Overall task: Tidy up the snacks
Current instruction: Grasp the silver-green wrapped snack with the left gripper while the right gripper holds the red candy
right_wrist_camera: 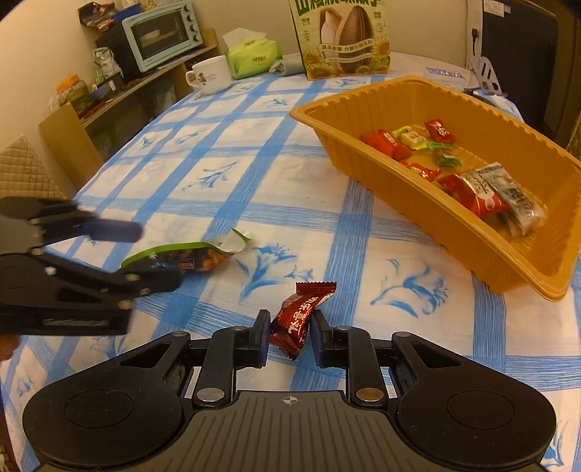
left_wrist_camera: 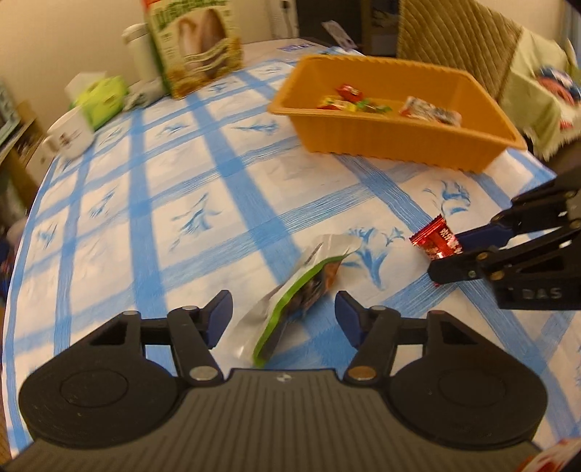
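Observation:
An orange tray (left_wrist_camera: 395,145) (right_wrist_camera: 454,225) holding several wrapped snacks stands on the blue-checked tablecloth. My left gripper (left_wrist_camera: 283,312) is open, its fingers on either side of a green-edged snack pouch (left_wrist_camera: 297,290) lying on the cloth; the pouch also shows in the right wrist view (right_wrist_camera: 181,257). My right gripper (right_wrist_camera: 289,325) is shut on a dark red wrapped candy (right_wrist_camera: 299,316), just above the cloth. The candy also shows in the left wrist view (left_wrist_camera: 435,241), with the right gripper (left_wrist_camera: 448,252) around it.
A sunflower seed box (right_wrist_camera: 343,36), a green tissue pack (right_wrist_camera: 252,54) and a white mug (right_wrist_camera: 210,76) stand at the far edge of the table. A shelf with a toaster oven (right_wrist_camera: 161,34) is beyond the table's left side. A chair (left_wrist_camera: 457,36) stands behind the tray.

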Action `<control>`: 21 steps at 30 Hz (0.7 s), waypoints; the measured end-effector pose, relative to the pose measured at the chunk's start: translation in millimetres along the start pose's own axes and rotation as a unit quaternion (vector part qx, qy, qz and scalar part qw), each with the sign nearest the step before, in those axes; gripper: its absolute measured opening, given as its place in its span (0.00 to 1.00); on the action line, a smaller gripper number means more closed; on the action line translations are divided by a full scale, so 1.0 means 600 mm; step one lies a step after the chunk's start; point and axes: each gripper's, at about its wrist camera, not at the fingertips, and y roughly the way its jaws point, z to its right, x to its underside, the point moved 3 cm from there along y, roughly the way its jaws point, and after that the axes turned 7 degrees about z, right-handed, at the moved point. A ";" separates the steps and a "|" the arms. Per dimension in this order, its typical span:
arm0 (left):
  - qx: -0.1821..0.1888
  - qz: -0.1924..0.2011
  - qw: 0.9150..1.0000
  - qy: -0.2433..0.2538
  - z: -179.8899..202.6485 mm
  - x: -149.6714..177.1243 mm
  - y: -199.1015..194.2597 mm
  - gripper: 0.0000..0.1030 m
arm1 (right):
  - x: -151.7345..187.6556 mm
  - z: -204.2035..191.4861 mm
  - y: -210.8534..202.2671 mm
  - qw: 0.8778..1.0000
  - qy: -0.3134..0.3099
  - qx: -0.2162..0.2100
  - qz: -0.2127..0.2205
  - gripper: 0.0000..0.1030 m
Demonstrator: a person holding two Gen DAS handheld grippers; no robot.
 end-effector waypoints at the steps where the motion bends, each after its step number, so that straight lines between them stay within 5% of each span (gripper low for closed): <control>1: 0.000 -0.001 1.000 0.010 0.003 -0.003 0.008 0.54 | 0.000 0.003 -0.001 1.000 0.001 -0.002 -0.001 0.23; 10: -0.001 -0.021 1.000 0.000 0.018 -0.014 0.031 0.27 | -0.004 0.019 -0.011 1.000 0.014 -0.013 0.001 0.23; 16: 0.009 -0.054 0.989 -0.140 -0.006 -0.022 0.022 0.23 | -0.002 0.019 -0.007 1.000 0.010 -0.013 -0.003 0.25; 21: -0.003 -0.063 0.988 -0.138 -0.006 -0.023 0.028 0.27 | 0.002 0.012 0.005 1.000 -0.006 -0.004 -0.009 0.25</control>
